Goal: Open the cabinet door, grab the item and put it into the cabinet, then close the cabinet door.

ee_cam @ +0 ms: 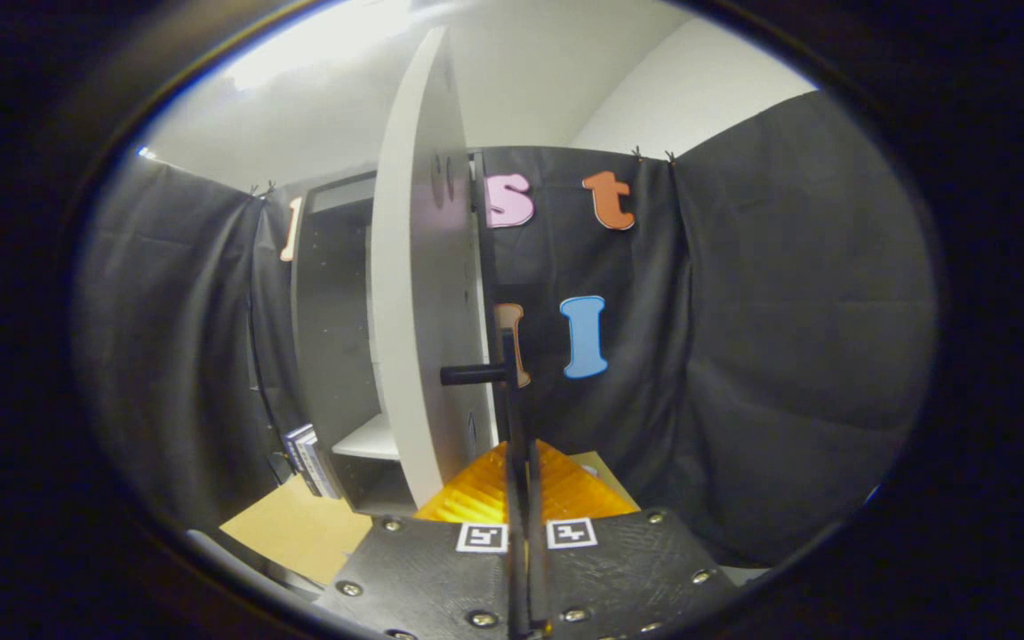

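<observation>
The cabinet (334,329) stands ahead on the left with a dark inside and a white shelf (372,440) low down. Its white door (423,293) is swung out towards me and I see it almost edge-on. A black bar handle (507,391) stands off the door on a short post and runs down between my fingers. My gripper (519,453) is shut on that bar, with one finger (472,493) pressing on each side. A small flat item (308,460), like a book or box, leans by the cabinet's lower left corner.
A wooden tabletop (299,529) shows below the cabinet on the left. Black cloth walls (770,338) close the booth behind and to the right, and more cloth hangs to the left of the cabinet.
</observation>
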`<state>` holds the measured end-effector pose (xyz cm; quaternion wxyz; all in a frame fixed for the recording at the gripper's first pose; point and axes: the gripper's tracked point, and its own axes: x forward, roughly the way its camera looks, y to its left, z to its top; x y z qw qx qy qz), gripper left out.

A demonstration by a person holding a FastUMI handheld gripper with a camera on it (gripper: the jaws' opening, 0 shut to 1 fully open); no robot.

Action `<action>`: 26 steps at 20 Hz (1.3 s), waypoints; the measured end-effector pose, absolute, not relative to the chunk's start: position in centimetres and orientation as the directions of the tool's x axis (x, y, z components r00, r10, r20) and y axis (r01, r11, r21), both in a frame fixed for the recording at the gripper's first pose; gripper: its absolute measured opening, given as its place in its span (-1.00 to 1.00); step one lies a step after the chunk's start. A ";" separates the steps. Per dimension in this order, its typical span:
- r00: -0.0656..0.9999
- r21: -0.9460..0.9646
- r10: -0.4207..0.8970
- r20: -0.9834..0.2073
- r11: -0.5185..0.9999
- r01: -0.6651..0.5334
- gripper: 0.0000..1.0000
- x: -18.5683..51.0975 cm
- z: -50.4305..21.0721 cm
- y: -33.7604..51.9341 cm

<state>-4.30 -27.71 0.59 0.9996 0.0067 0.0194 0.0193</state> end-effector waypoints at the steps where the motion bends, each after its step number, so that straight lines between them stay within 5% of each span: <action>1: 0.999 -0.001 0.029 -0.044 1.000 -0.029 -0.97 -4.5 0.1 -27.9; 9: 0.998 0.018 -0.065 0.019 0.998 0.065 -0.97 -9.7 2.2 -25.9; 18: 0.993 0.070 0.115 -0.038 0.991 -0.112 -0.62 -9.0 -0.8 -13.3; 19: 0.990 0.067 0.135 -0.051 0.989 -0.132 -0.40 -8.4 -1.5 -12.0; 24: 0.964 0.045 0.212 -0.161 0.977 -0.207 0.01 -4.3 -7.9 -5.9; 26: 0.947 0.028 0.237 -0.217 0.971 -0.236 0.43 -2.6 -11.3 -3.6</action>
